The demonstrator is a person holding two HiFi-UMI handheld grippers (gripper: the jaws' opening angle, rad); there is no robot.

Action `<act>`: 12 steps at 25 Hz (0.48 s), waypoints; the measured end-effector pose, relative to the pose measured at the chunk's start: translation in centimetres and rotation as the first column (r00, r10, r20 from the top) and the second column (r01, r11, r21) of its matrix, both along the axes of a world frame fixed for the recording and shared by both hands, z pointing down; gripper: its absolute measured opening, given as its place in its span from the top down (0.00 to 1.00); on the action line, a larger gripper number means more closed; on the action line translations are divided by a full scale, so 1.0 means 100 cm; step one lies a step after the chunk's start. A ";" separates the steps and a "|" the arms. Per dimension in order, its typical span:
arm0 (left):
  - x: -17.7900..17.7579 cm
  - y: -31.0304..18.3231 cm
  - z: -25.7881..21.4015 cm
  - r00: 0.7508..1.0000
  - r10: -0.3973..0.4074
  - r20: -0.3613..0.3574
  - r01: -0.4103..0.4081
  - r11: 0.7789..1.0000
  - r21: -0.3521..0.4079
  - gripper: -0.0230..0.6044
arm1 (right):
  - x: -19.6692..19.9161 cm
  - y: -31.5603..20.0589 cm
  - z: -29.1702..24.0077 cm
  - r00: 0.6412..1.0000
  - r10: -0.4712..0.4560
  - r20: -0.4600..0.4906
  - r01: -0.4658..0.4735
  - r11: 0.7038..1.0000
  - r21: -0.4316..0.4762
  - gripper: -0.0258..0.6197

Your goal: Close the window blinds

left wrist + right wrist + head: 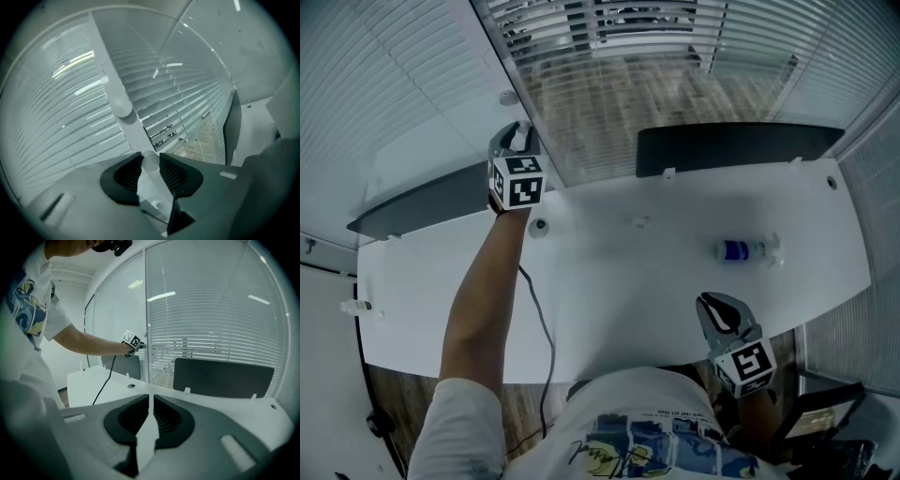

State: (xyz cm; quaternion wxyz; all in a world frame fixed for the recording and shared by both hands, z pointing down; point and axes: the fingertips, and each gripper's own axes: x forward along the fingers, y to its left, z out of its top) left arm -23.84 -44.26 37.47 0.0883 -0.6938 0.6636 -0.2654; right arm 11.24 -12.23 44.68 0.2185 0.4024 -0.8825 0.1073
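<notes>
One blind wand (151,165) sits clamped in left gripper (150,157) jaws; bottle (748,250) label unreadable.

No lettering can be read. The person's shirt (656,441), at six o'clock in the head view, bears a cursive scrawl and small print, both too blurred to make out. The bottle (745,250) at three o'clock has a blue label, its print too small to tell.
</notes>
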 end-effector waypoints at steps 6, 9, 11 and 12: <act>-0.005 0.000 -0.003 0.975 -0.043 -0.220 0.047 0.999 0.014 0.76 | -0.001 -0.001 -0.001 1.000 -0.008 0.001 0.008 1.000 0.003 0.93; -0.006 0.001 -0.004 0.951 -0.046 -0.306 0.054 0.998 0.016 0.76 | -0.001 -0.001 -0.001 1.000 -0.007 0.003 0.007 1.000 0.003 0.93; -0.009 0.001 -0.004 0.946 -0.049 -0.321 0.059 0.998 0.022 0.76 | -0.001 -0.001 -0.001 1.000 -0.008 0.001 0.008 1.000 0.006 0.93; -0.009 0.000 -0.003 0.950 -0.047 -0.307 0.058 0.998 0.025 0.76 | -0.001 -0.001 -0.001 1.000 -0.009 0.000 0.009 1.000 0.006 0.93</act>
